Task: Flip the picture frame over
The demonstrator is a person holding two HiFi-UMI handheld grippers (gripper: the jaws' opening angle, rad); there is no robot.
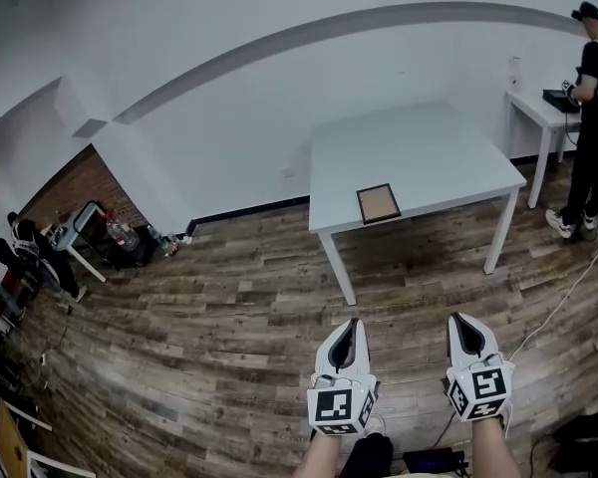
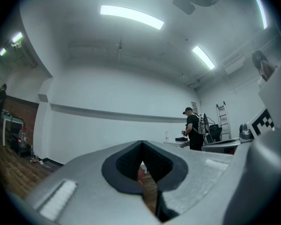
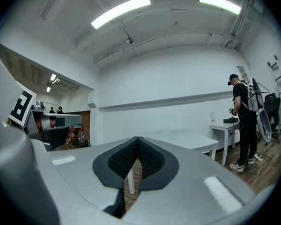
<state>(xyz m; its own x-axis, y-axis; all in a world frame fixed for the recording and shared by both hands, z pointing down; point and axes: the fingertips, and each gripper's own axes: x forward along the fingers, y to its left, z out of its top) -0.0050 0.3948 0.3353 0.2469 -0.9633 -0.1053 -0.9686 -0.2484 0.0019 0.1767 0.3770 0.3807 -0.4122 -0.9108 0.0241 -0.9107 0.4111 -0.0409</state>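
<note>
Only the head view shows the picture frame (image 1: 378,203).

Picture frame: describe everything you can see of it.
The picture frame is a small rectangle with a thin dark border around a plain tan-brown panel that looks like board. Whether that is the front or the back cannot be told. It lies flat on the white table, close to the near edge and turned slightly askew. Only the tabletop touches it. The left hand-held gripper and the right hand-held gripper are both over the wooden floor, well short of it.
</note>
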